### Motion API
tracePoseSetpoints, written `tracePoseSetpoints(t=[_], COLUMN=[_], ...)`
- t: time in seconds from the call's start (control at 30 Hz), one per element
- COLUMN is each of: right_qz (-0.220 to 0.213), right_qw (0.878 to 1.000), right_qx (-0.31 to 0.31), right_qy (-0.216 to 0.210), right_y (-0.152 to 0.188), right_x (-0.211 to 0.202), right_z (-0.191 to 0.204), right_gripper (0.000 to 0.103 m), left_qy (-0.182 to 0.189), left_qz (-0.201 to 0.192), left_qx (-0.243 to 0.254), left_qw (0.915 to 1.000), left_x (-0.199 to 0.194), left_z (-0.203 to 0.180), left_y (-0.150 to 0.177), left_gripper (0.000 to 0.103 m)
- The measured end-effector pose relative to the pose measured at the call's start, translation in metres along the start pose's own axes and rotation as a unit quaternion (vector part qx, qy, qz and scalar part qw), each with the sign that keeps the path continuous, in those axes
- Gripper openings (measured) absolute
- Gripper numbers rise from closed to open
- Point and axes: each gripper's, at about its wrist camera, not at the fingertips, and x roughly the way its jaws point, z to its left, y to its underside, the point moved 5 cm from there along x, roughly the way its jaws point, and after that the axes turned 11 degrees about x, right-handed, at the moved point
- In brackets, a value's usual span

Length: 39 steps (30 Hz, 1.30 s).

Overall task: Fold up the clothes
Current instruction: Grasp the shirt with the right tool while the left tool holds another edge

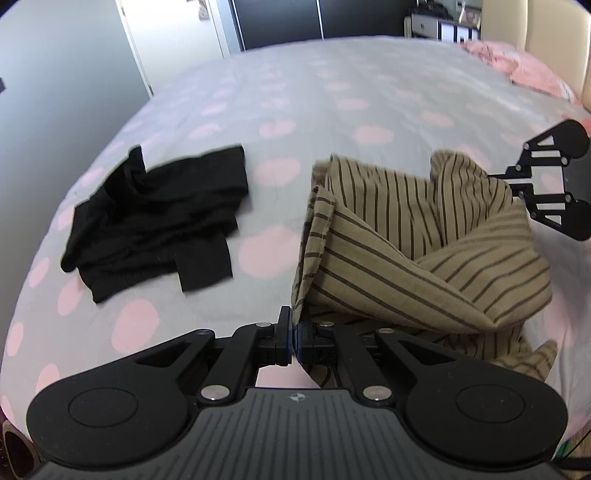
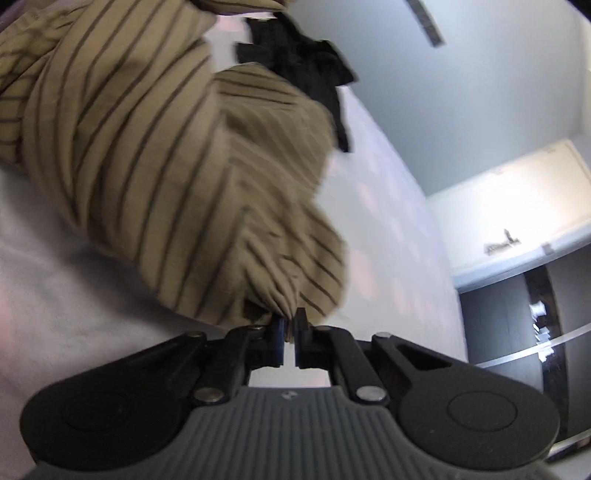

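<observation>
A tan garment with dark stripes [image 1: 406, 236] lies bunched on the bed. My left gripper [image 1: 294, 325] is shut on its near left edge, which rises from the pinch. At the right edge of the left wrist view, my right gripper [image 1: 511, 184] is seen sideways, pinching the far right part of the cloth. In the right wrist view the right gripper [image 2: 290, 325] is shut on a gathered corner of the striped garment [image 2: 166, 155], which fills the upper left. A black garment [image 1: 155, 218] lies crumpled to the left; the black garment [image 2: 303, 70] also shows beyond the stripes.
The bed has a grey sheet with pink dots [image 1: 332, 103]. A pink pillow [image 1: 517, 62] lies at the far right corner by a cream headboard [image 1: 546, 33]. Grey wall and a white door [image 2: 517, 199] stand beyond the bed's left side.
</observation>
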Motion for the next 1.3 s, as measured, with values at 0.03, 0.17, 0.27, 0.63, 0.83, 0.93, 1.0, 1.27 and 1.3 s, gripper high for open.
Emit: tracePoseSetpoints(t=[0.03,0.17,0.27,0.63,0.83,0.93,1.0,1.27,1.3], right_qz=[0.001,0.004,0.012,0.06,0.147,0.184,0.205,0.278,0.286], right_qw=[1.0,0.994,0.987,0.909,0.915,0.925,0.93,0.944,0.943], right_qx=[0.014,0.084,0.101,0.213,0.219,0.218,0.219,0.15,0.143], right_qy=[0.01,0.065,0.128,0.354,0.306,0.251,0.212,0.093,0.087], right_y=[-0.001,-0.008,-0.009,0.033,0.1,0.127,0.143,0.185,0.195], right_x=[-0.004,-0.032,-0.058,-0.188,-0.216,-0.217,-0.217,-0.199,-0.201], right_z=[-0.007,-0.044,-0.073,-0.169,-0.133,-0.095,-0.07,0.008,0.012], right_gripper=[0.004,0.003,0.003,0.003,0.003,0.004,0.004,0.004,0.004], left_qy=[-0.005,-0.03,-0.049,-0.024,0.053,0.092,0.117,0.252,0.269], left_qz=[-0.011,-0.07,-0.125,-0.315,-0.268,-0.21,-0.174,-0.071,-0.062], left_qx=[-0.003,-0.013,-0.02,-0.005,0.095,0.166,0.205,0.32,0.334], left_qw=[0.9999,0.997,0.9907,0.9488,0.9573,0.959,0.9561,0.9104,0.9013], left_x=[-0.004,-0.029,-0.049,-0.117,-0.091,-0.07,-0.056,-0.04,-0.04], left_z=[0.001,0.004,0.006,-0.022,-0.069,-0.096,-0.112,-0.171,-0.179], left_y=[-0.004,-0.023,-0.045,-0.117,-0.119,-0.102,-0.088,-0.042,-0.039], left_gripper=[0.0,0.0,0.0,0.0,0.0,0.0,0.0,0.003,0.01])
